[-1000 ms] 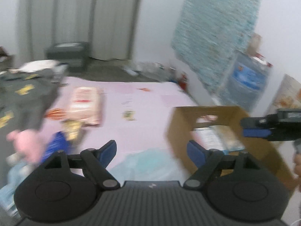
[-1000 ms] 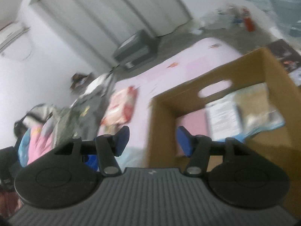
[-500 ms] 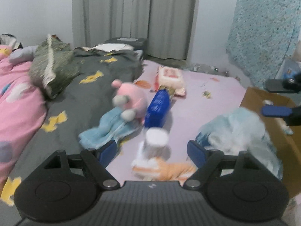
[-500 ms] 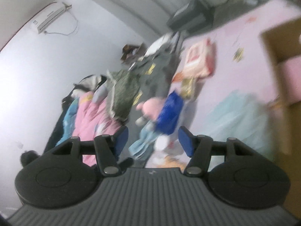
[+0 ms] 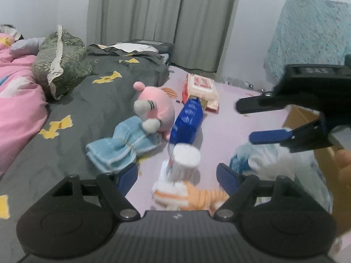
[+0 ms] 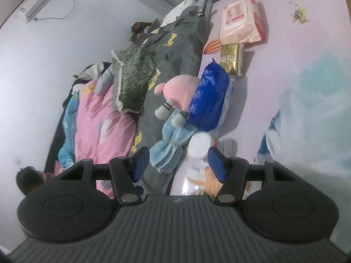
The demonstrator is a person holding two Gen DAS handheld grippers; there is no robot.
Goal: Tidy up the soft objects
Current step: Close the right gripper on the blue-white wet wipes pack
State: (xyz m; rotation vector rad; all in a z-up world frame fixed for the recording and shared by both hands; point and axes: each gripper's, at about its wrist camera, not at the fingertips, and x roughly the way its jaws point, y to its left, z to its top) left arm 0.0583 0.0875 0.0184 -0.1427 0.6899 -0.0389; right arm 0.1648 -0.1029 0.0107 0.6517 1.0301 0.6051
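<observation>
Soft toys (image 5: 153, 111) lie on the bed; both views have swung from the box to them. Left gripper (image 5: 177, 172) and right gripper (image 6: 178, 162) stand apart, empty, the right just widening for a pick.

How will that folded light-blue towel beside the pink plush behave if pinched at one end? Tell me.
The light-blue towel looks soft and loosely folded, so it would probably droop and unfold. It seems light. The pink plush rests against it and might shift.
</observation>
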